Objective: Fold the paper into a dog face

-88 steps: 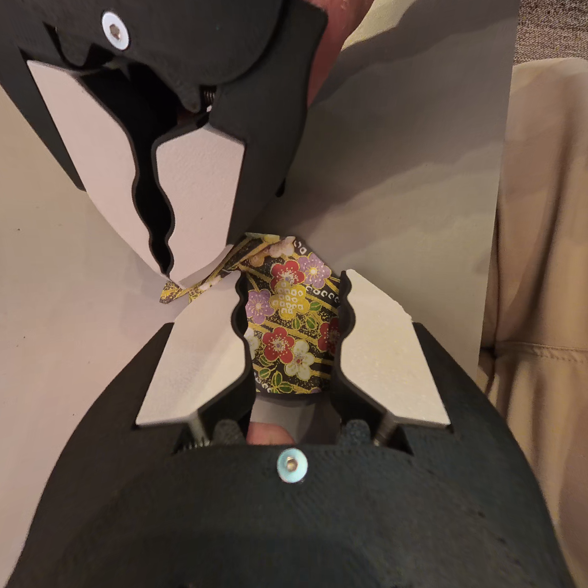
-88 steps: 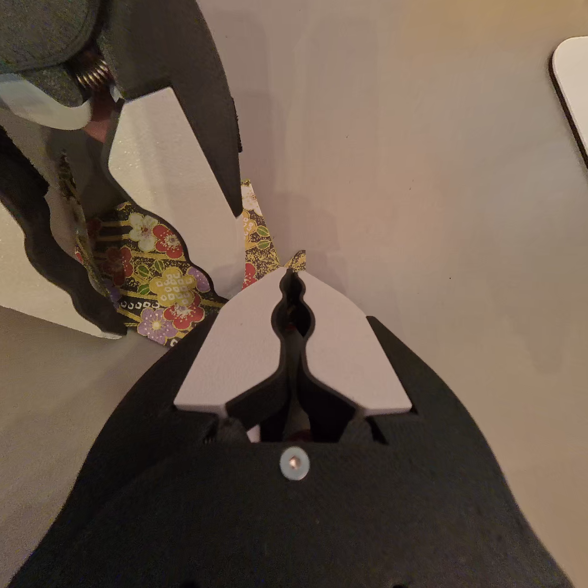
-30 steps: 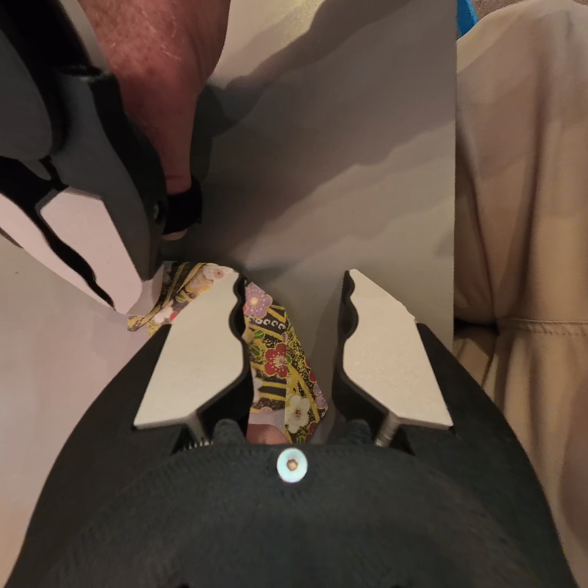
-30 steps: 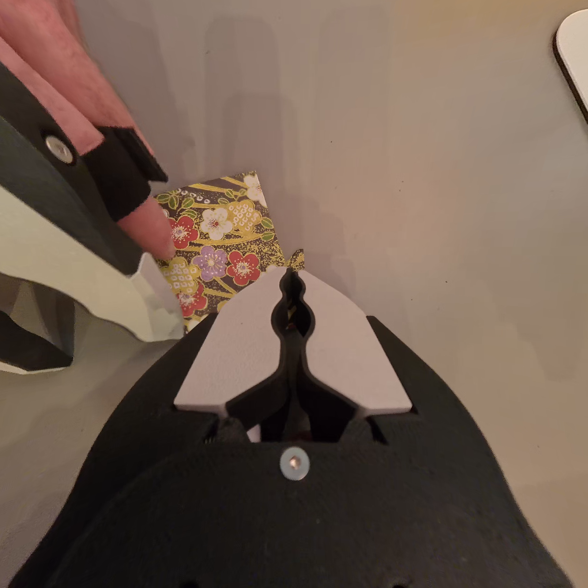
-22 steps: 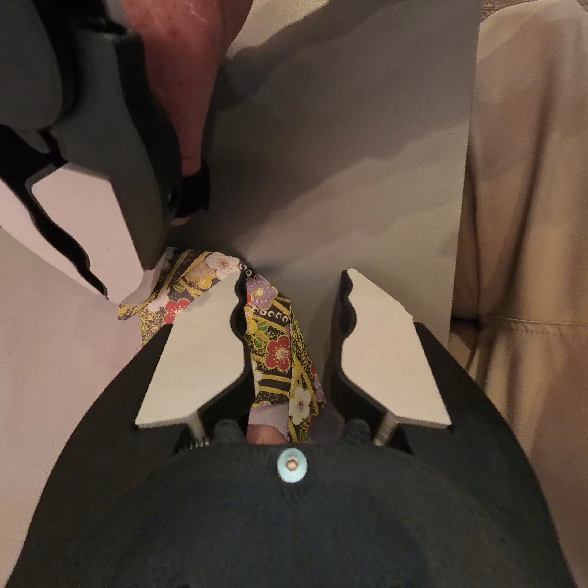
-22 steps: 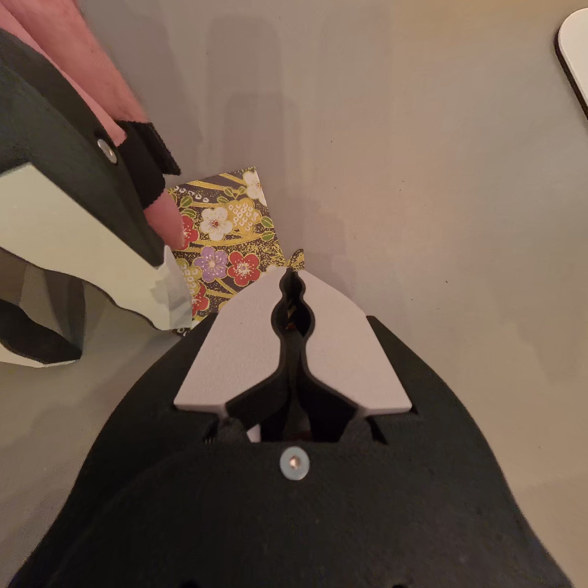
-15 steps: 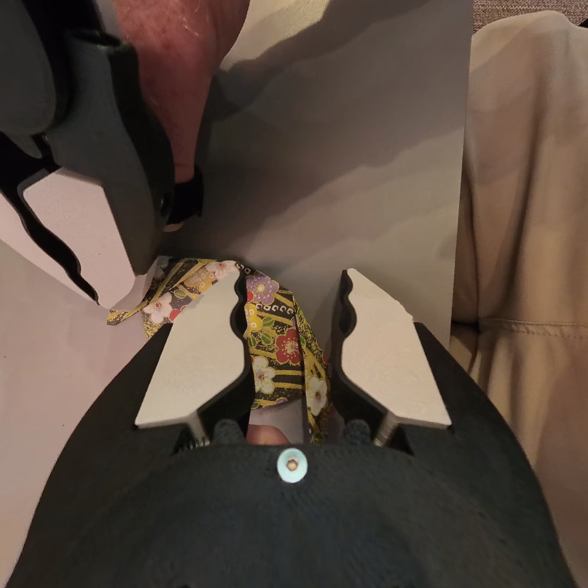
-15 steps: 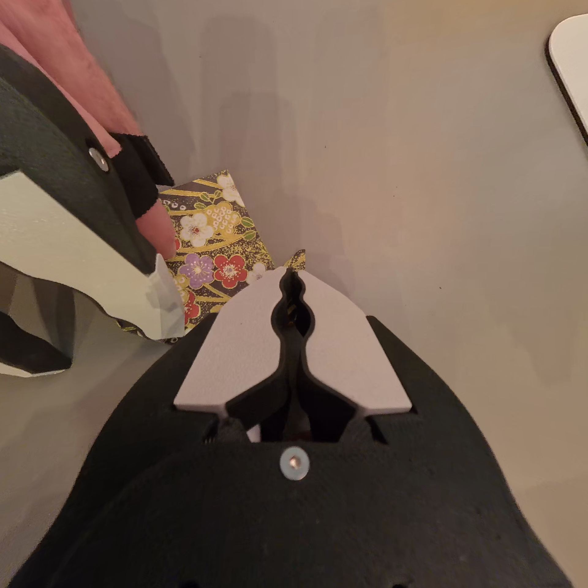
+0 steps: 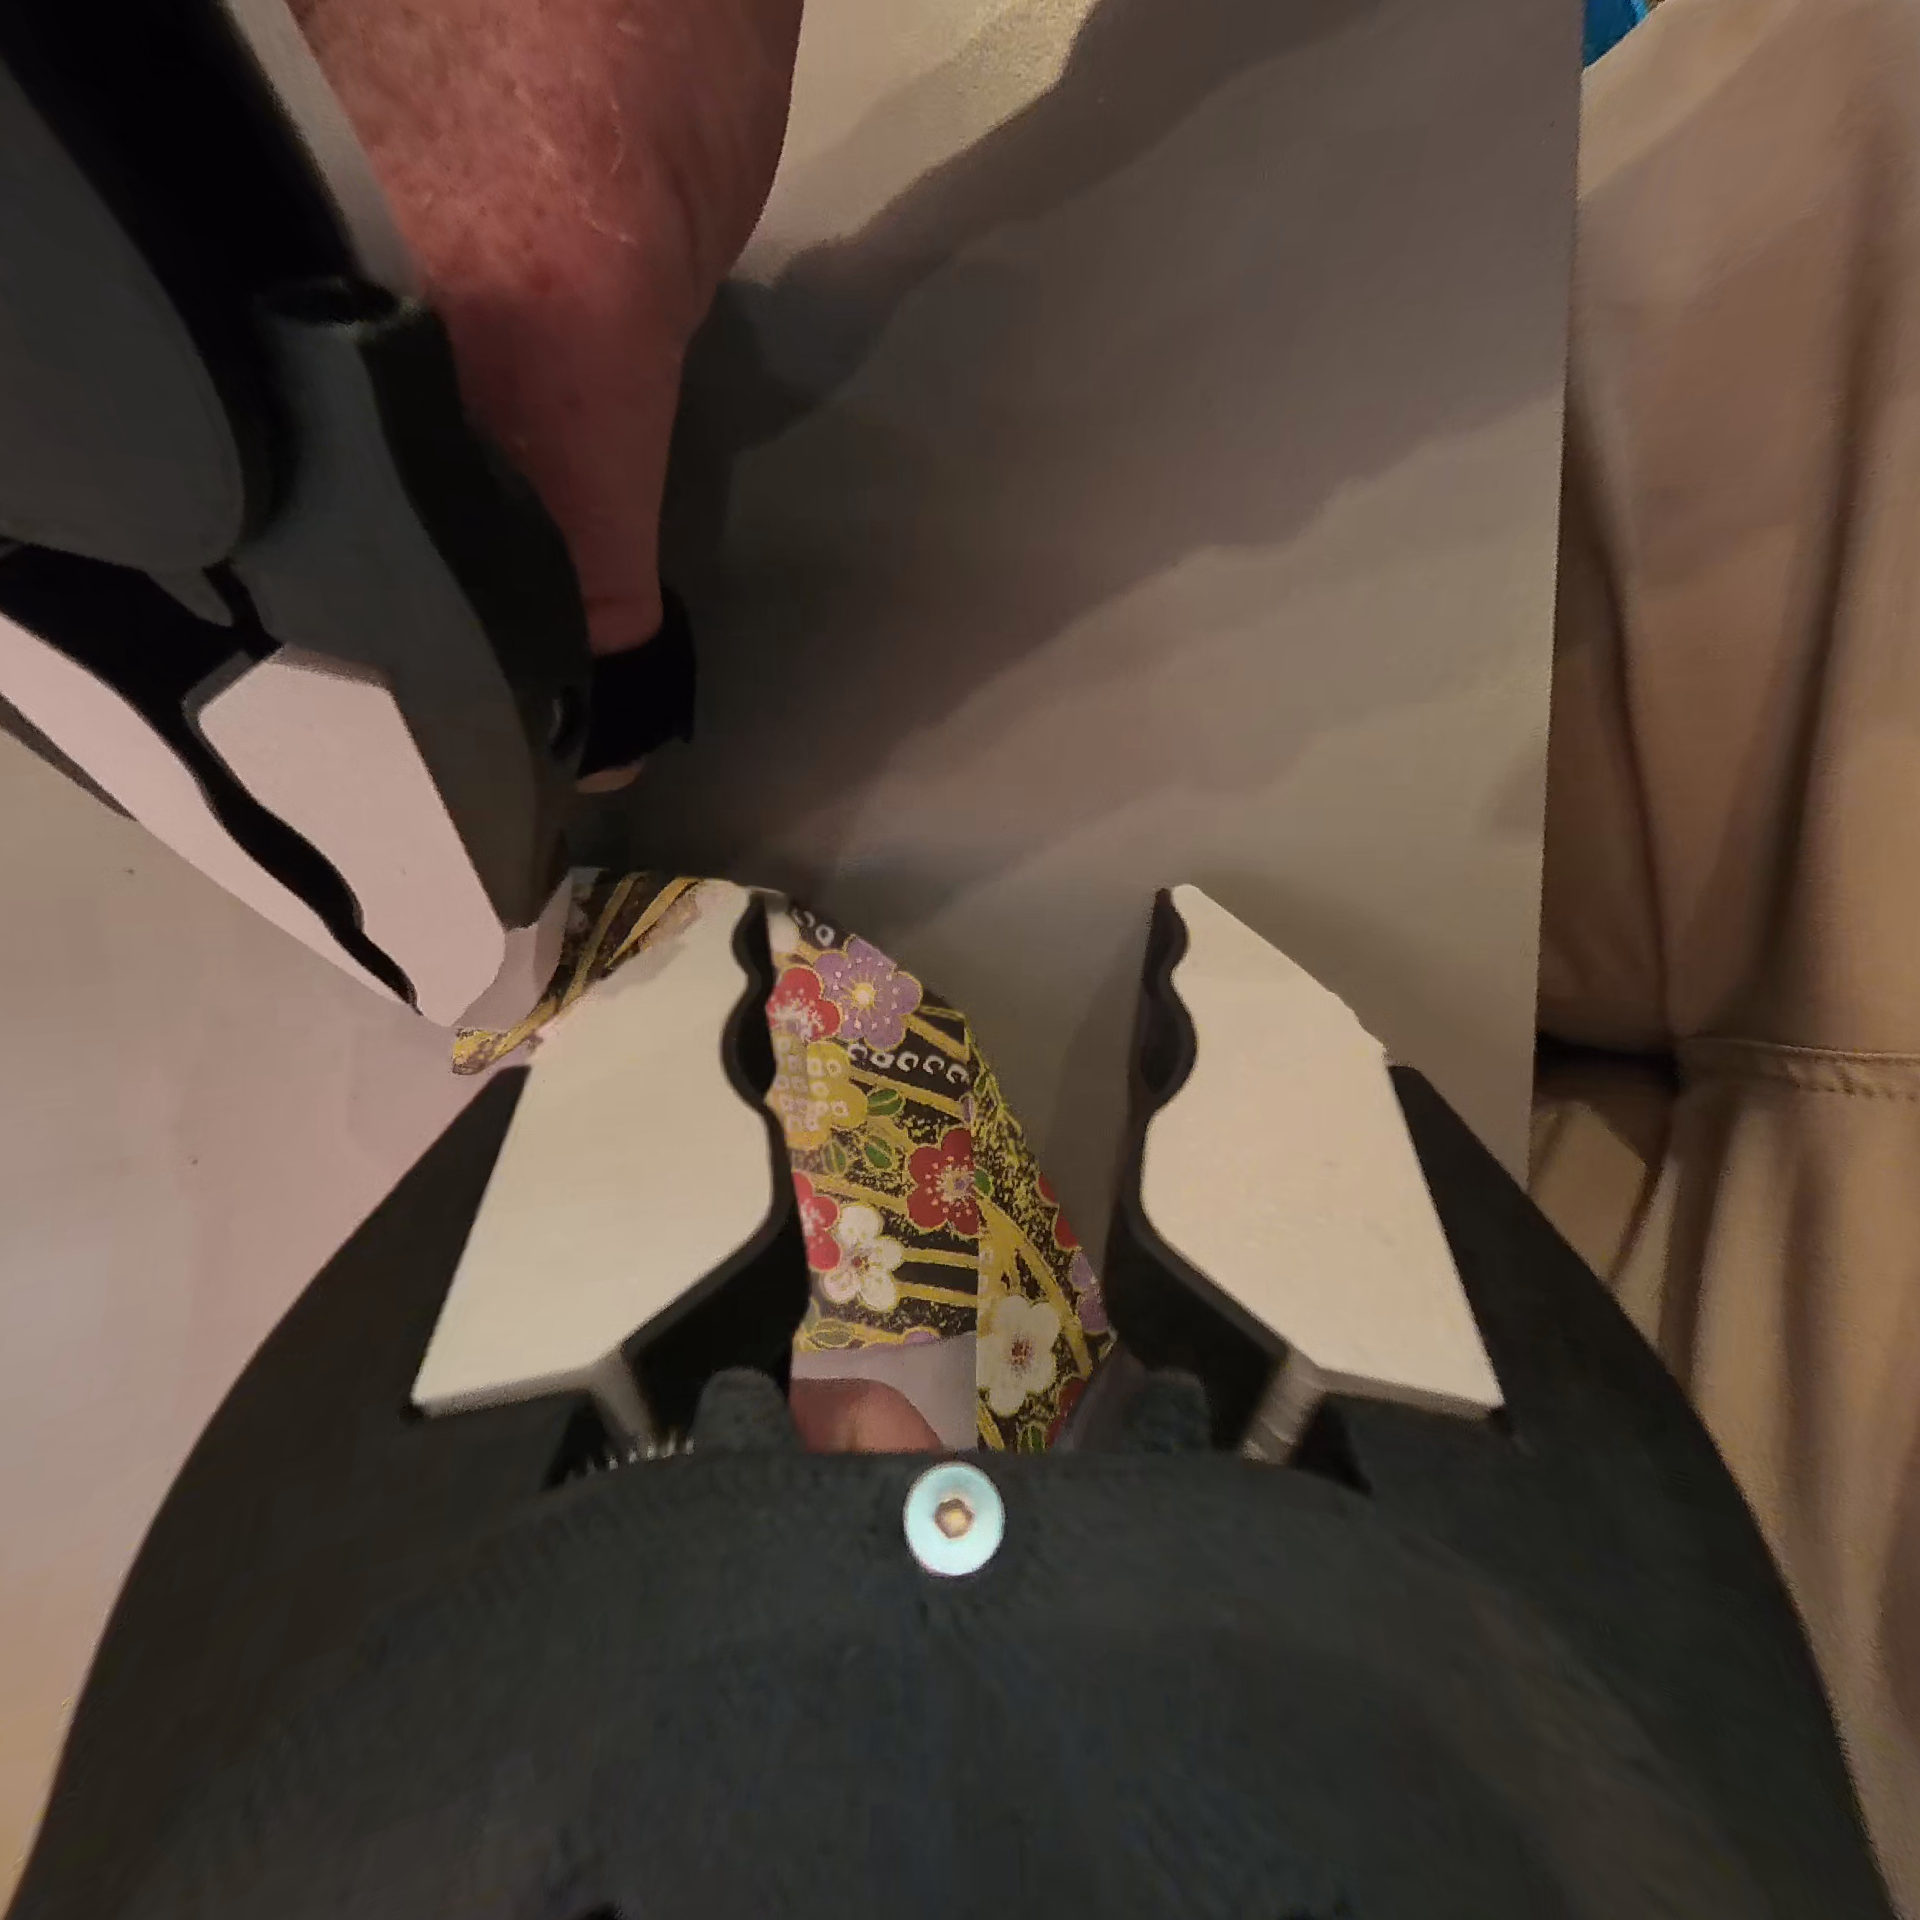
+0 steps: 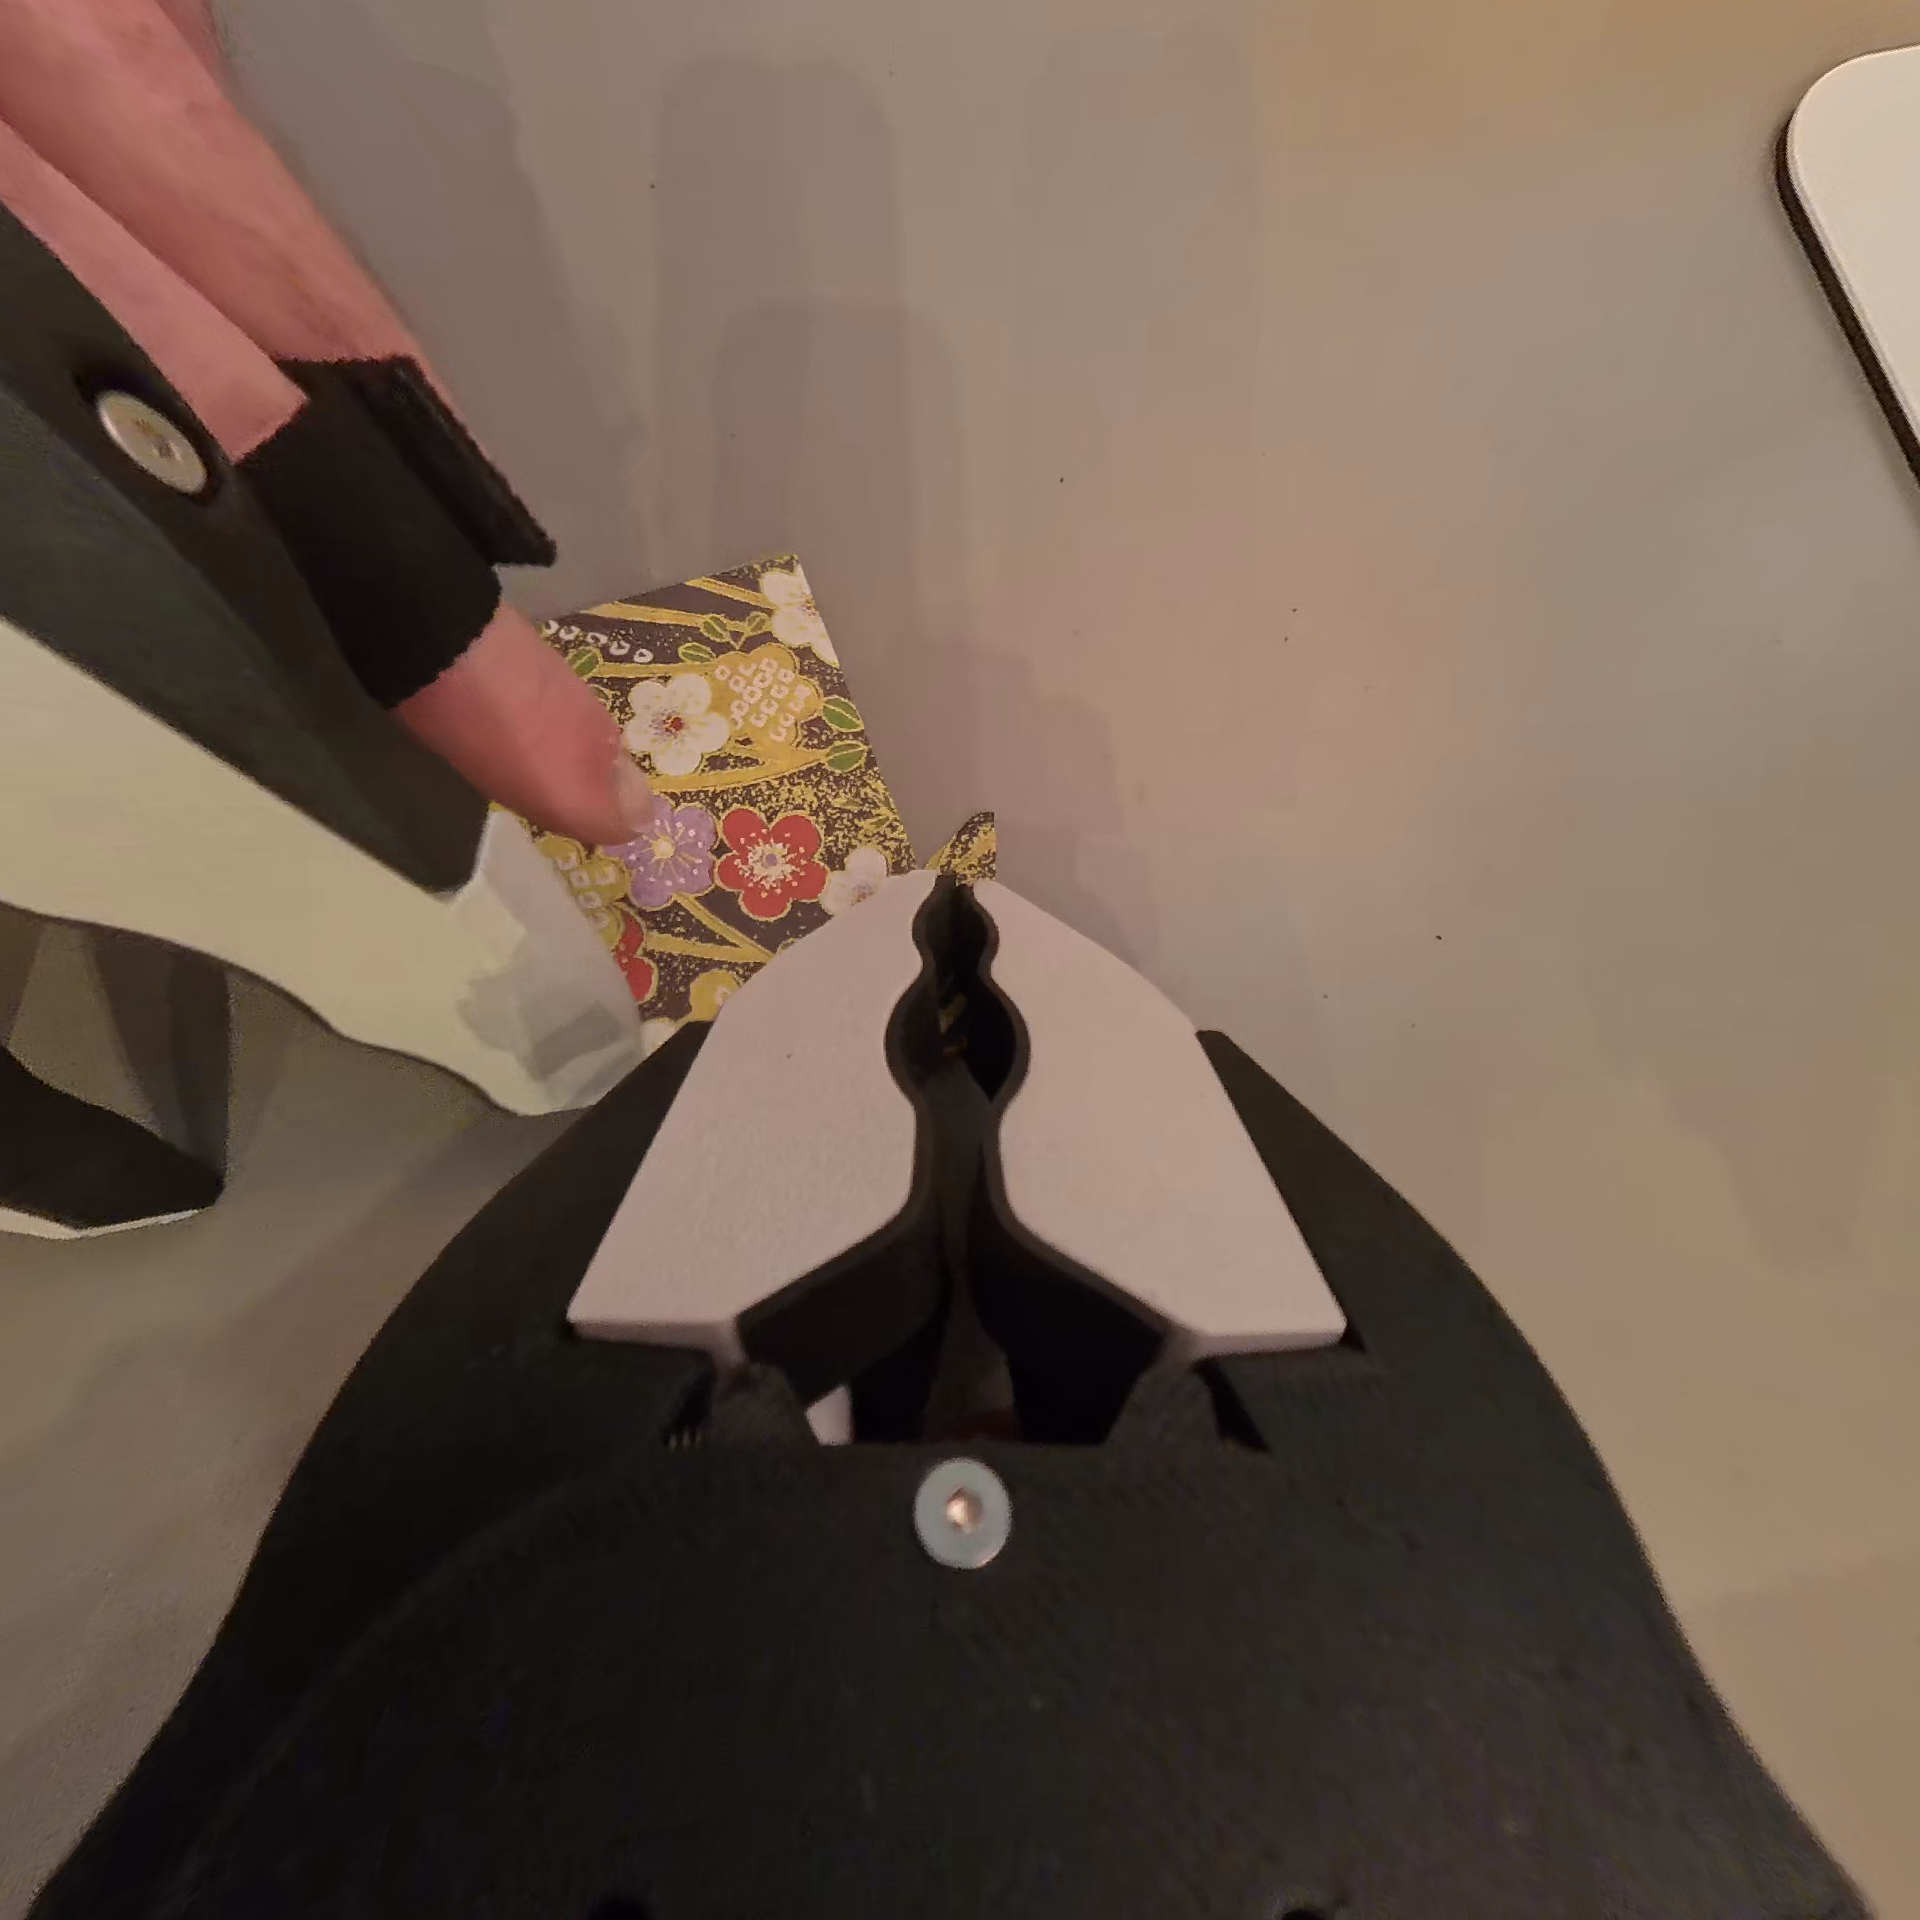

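Note:
The paper [image 9: 914, 1164] is a small floral sheet in black, gold, red and purple, partly folded, lying on the pale table [image 10: 1351, 623]. My left gripper [image 9: 961, 904] is open, with the paper lying between its fingers and not clamped. My right gripper [image 10: 956, 888] is shut on a corner of the paper [image 10: 727, 748], whose tip pokes out past the fingertips. In the left wrist view it [image 9: 436, 997] comes in from the upper left, shut. A bare finger [image 10: 540, 748] of the hand holding the left gripper presses on the paper.
The table's edge [image 9: 1548, 727] runs down the right of the left wrist view, with a person's beige clothing [image 9: 1745, 727] beyond it. A white flat object with a dark rim [image 10: 1870, 208] lies at the far right of the table.
The left gripper and its bare finger have slid a little farther over the paper, and more of the paper now shows between the left fingers. The right gripper stays shut on the corner.

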### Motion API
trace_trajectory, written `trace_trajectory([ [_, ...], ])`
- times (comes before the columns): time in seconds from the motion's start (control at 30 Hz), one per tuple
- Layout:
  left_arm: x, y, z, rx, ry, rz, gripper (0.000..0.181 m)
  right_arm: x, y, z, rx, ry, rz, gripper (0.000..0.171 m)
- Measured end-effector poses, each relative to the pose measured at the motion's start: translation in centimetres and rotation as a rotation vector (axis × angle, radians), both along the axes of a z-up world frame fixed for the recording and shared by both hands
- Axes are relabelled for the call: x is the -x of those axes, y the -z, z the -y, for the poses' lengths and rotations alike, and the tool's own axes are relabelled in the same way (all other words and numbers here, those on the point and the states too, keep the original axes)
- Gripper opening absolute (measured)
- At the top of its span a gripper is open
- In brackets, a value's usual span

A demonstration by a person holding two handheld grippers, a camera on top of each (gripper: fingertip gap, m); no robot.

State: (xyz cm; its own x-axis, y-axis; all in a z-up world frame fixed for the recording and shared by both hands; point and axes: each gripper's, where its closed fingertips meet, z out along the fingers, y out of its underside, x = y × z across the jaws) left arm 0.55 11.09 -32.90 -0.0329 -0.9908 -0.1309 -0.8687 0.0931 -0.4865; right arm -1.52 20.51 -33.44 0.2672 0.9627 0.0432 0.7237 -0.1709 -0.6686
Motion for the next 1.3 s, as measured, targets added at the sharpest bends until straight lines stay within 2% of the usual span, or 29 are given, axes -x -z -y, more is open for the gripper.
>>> trace_trajectory([
  [0.4,0.0,0.0,-1.1,0.001,0.013,-0.021,0.078,0.0,0.0,0.0,0.037,0.001,-0.013,0.0],
  [0.63,-0.4,-1.1,-1.4,0.007,0.027,0.013,0.074,0.0,0.0,0.0,0.051,0.0,-0.017,0.0],
  [0.93,-0.5,0.1,-1.2,0.016,0.056,0.001,0.078,0.0,0.0,0.0,0.069,0.001,-0.022,0.0],
  [1.13,-0.4,0.6,-0.9,0.123,0.051,-0.035,0.077,0.0,0.0,0.0,0.088,0.001,-0.026,0.0],
  [1.3,-0.4,0.6,-0.9,0.126,0.06,-0.012,0.077,0.0,0.0,0.1,0.09,0.0,-0.029,0.0],
])
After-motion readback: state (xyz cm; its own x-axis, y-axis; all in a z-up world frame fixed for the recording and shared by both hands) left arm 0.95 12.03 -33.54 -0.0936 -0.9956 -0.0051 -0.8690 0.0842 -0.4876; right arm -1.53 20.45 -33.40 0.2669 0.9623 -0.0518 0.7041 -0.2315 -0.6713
